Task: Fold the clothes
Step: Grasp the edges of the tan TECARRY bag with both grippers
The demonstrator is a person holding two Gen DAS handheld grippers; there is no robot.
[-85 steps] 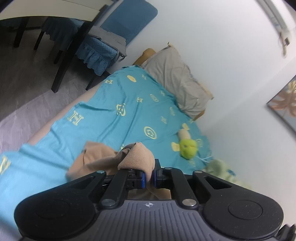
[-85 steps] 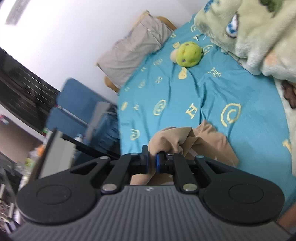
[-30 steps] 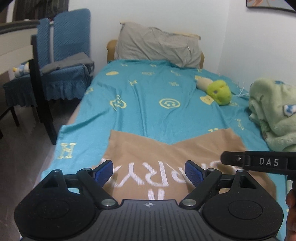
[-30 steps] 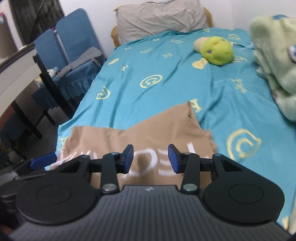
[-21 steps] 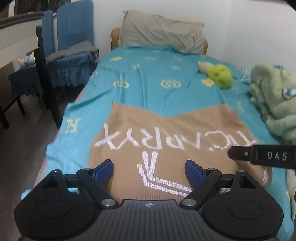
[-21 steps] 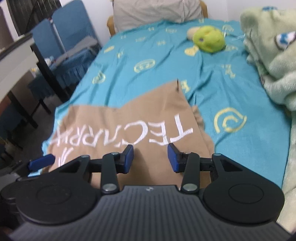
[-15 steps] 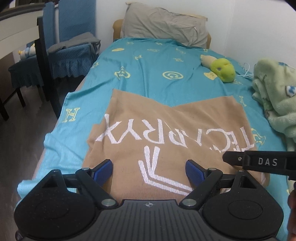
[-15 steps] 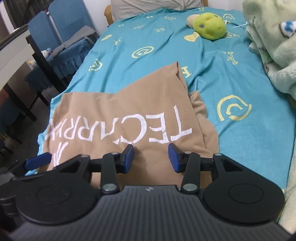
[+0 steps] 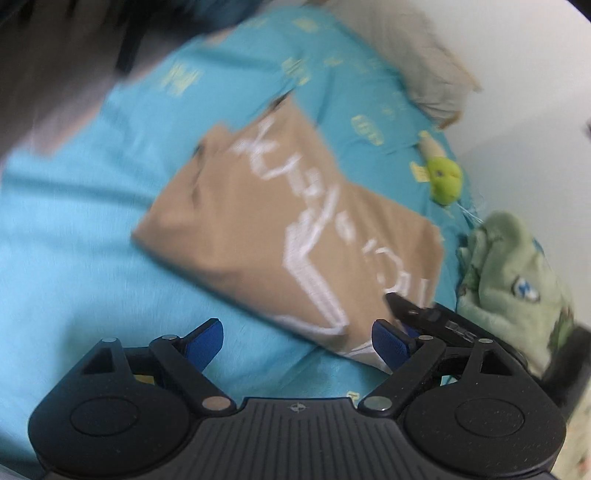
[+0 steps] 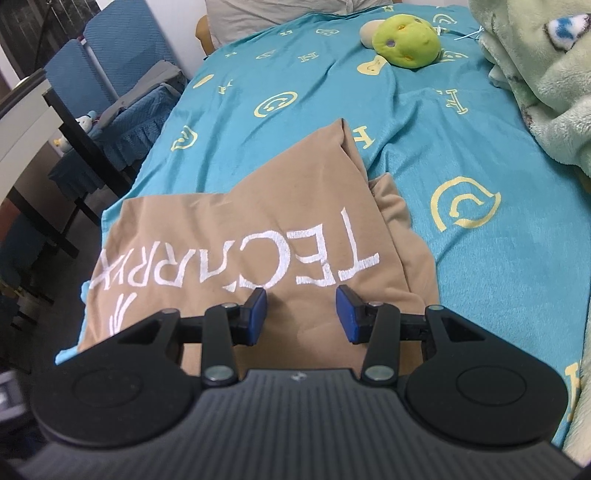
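Note:
A tan garment with white lettering lies spread flat on the teal bedsheet; a sleeve edge bunches at its right side. It also shows in the blurred left wrist view, lying diagonally. My right gripper is open and empty, just above the garment's near part. My left gripper is open and empty over the sheet beside the garment's near corner. The other gripper's black arm shows at its right.
A green plush toy and a grey pillow lie at the bed's far end. A pale green fleece blanket is heaped along the right side. Blue chairs and a dark table stand left of the bed.
Both grippers let go of the garment, which now lies spread out. In the last half second the left gripper swung sharply left and tilted; the right gripper moved slightly closer.

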